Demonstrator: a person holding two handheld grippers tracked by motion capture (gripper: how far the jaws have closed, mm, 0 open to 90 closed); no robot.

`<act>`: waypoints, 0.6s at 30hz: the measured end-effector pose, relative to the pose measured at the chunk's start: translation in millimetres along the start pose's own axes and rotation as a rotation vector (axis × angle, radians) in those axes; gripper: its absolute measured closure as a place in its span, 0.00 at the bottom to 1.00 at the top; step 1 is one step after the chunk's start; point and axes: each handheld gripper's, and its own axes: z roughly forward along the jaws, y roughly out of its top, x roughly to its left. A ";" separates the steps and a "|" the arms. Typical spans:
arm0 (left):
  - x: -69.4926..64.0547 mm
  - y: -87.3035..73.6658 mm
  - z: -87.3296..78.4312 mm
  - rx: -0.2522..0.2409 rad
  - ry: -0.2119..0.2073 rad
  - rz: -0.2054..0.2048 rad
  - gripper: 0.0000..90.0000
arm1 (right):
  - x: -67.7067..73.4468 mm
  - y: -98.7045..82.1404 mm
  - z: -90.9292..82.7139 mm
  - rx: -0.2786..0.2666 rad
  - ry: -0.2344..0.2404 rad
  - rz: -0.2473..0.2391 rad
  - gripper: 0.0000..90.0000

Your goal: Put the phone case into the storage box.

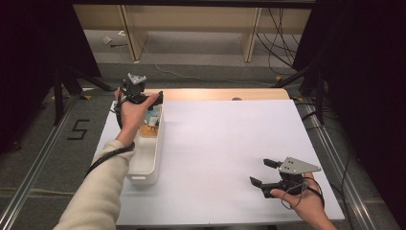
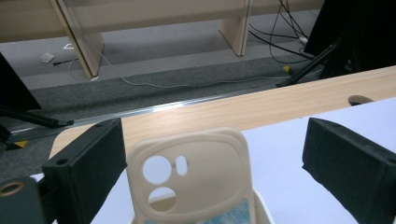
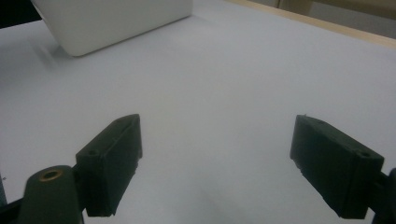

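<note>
The table (image 1: 225, 158), covered by a white sheet, spans the centre of the high view, with a bare wooden strip (image 1: 215, 94) along its 12 o'clock edge. A long white bin (image 1: 146, 160) stands on the sheet at the 9 o'clock side of the table, its long axis running from 12 to 6 o'clock; small items lie in its far end, too small to identify. The left gripper (image 1: 155, 98) hangs above the 12 o'clock end of the bin, held in the left hand (image 1: 133, 112). In the left gripper view its jaws stand wide apart, and a cream phone case (image 2: 191, 177) with camera cut-outs stands upright between them, touching neither jaw; the case rises from the bin's far end. The right gripper (image 1: 264, 173) sits low over the sheet near the table's 4 o'clock corner, well apart from the bin, jaws wide and holding nothing. In the right gripper view the bin's corner (image 3: 112, 23) lies at 11 o'clock.
</note>
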 end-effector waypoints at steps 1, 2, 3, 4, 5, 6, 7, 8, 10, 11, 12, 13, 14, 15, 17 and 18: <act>-0.6 -0.2 -2.0 -0.001 -0.001 0.007 0.06 | 0.1 0.1 0.1 0.000 -0.001 0.002 0.20; -0.9 -0.4 -4.0 -0.001 -0.002 0.011 0.06 | 0.1 0.1 0.1 0.001 -0.002 0.001 0.20; -1.0 -0.6 -5.8 -0.007 -0.004 0.011 0.06 | 0.2 0.1 0.1 0.000 -0.001 0.001 0.20; -1.0 -0.7 -7.6 -0.011 -0.007 0.016 0.06 | 0.2 0.1 0.1 0.000 -0.001 0.001 0.20; -1.0 -0.9 -9.4 -0.016 -0.009 0.019 0.05 | 0.1 0.1 0.2 0.001 -0.002 0.002 0.20; -0.9 -1.1 -11.2 -0.023 -0.011 0.023 0.05 | 0.0 0.0 0.2 0.001 -0.002 0.003 0.20; -1.0 -1.4 -12.8 -0.025 -0.013 0.025 0.05 | -0.1 0.0 0.2 0.001 -0.002 0.003 0.20; -1.2 -2.0 -14.2 -0.026 -0.016 0.025 0.05 | -0.2 0.0 0.2 0.001 -0.002 0.003 0.20; -1.3 -3.7 -17.0 -0.021 -0.026 0.020 0.06 | -0.3 0.0 0.1 0.000 -0.002 0.003 0.20; -1.2 -4.5 -18.4 -0.019 -0.032 0.018 0.06 | -0.4 0.0 0.0 0.001 -0.003 0.004 0.20; -1.0 -5.4 -20.0 -0.022 -0.037 0.019 0.06 | -0.6 -0.1 0.0 -0.001 -0.001 0.003 0.20; -1.2 -6.6 -21.9 -0.025 -0.042 0.016 0.06 | -0.7 -0.1 -0.1 -0.001 -0.002 0.002 0.20; -0.8 -7.2 -23.7 -0.026 -0.041 0.021 0.06 | -0.9 -0.2 -0.3 -0.002 -0.003 0.002 0.20; -0.7 -8.0 -24.8 -0.031 -0.050 0.019 0.06 | -1.0 -0.2 -0.3 -0.002 -0.003 0.002 0.20; -1.0 -9.1 -27.6 -0.035 -0.065 0.016 0.06 | -1.1 -0.3 -0.3 -0.002 -0.004 0.001 0.20; -1.4 -9.9 -29.1 -0.034 -0.070 0.017 0.06 | -1.0 -0.3 -0.3 -0.001 -0.004 0.001 0.20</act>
